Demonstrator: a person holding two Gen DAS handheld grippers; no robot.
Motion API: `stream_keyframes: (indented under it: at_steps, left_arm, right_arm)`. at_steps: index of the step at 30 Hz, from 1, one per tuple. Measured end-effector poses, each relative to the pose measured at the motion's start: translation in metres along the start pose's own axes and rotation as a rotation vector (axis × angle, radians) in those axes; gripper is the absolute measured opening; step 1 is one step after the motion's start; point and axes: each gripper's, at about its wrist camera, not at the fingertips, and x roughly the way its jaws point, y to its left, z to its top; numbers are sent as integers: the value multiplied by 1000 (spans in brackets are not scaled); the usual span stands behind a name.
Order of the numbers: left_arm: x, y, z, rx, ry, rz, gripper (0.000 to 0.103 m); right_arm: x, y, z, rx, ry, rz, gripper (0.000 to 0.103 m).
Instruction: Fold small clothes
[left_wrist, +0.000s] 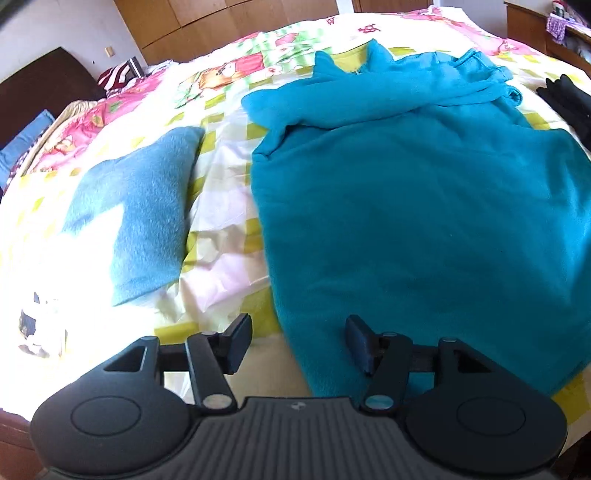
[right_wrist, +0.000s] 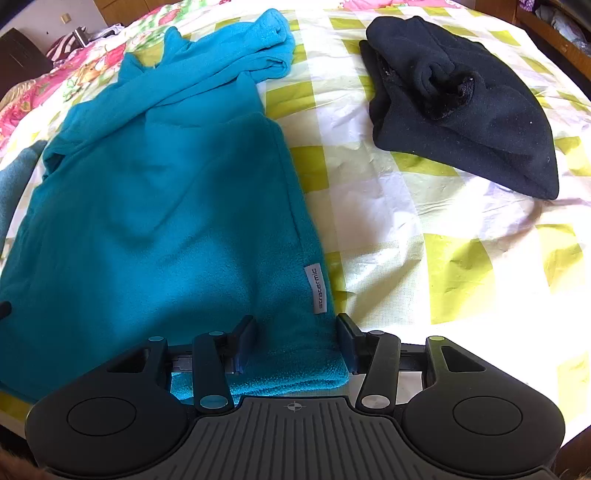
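Note:
A teal fleece top (left_wrist: 424, 221) lies flat on the bed, its sleeves folded across its upper part. Above its lower left hem, my left gripper (left_wrist: 299, 341) stands open, with the hem's edge lying under the gap between the fingers. The right wrist view shows the same top (right_wrist: 166, 221) with a grey label (right_wrist: 316, 290) near its right edge. My right gripper (right_wrist: 295, 343) hovers open over the lower right corner. That corner lies loose between the two fingers, and the pads do not press on it.
A folded light blue cloth (left_wrist: 147, 206) lies left of the top. Right of it lies a bundled black fleece garment (right_wrist: 461, 103). The bed sheet (right_wrist: 388, 221) is checked yellow-green and white. At the far edge are a flowered quilt (left_wrist: 122, 103) and wooden wardrobes (left_wrist: 221, 26).

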Motion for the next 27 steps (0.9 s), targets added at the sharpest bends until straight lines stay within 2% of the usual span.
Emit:
stream_keyframes:
  at_steps: [4, 7, 9, 10, 11, 12, 13, 15, 18, 22, 27]
  left_arm:
    - [4, -4, 2, -11, 25, -30, 70]
    - [5, -4, 6, -2, 50, -73, 69]
    - [5, -6, 9, 13, 58, -103, 60]
    - [5, -6, 12, 16, 63, -118, 49]
    - [5, -6, 15, 13, 73, -144, 34]
    - [7, -4, 18, -6, 90, -183, 26]
    - [7, -1, 20, -29, 101, -212, 25]
    - [6, 6, 23, -87, 96, -259, 24]
    - [-1, 15, 32, -183, 41, -336, 24]
    - [-7, 34, 58, -322, -64, -432, 24]
    - [-2, 61, 109, -405, -247, -495, 24]
  right_arm:
    - [-1, 1, 0, 5, -6, 69, 48]
    - [4, 2, 2, 10, 14, 87, 48]
    - [3, 1, 4, 9, 24, 110, 48]
    - [4, 1, 5, 13, 32, 123, 47]
    - [5, 0, 6, 16, 38, 127, 44]
    - [7, 1, 7, 9, 38, 138, 33]
    - [8, 1, 8, 9, 44, 155, 20]
    - [10, -1, 10, 52, 69, 234, 17]
    - [-6, 0, 10, 103, -4, 338, 16]
    - [-36, 3, 17, 204, -160, 486, 16]
    - [-62, 13, 59, 270, -366, 613, 16]
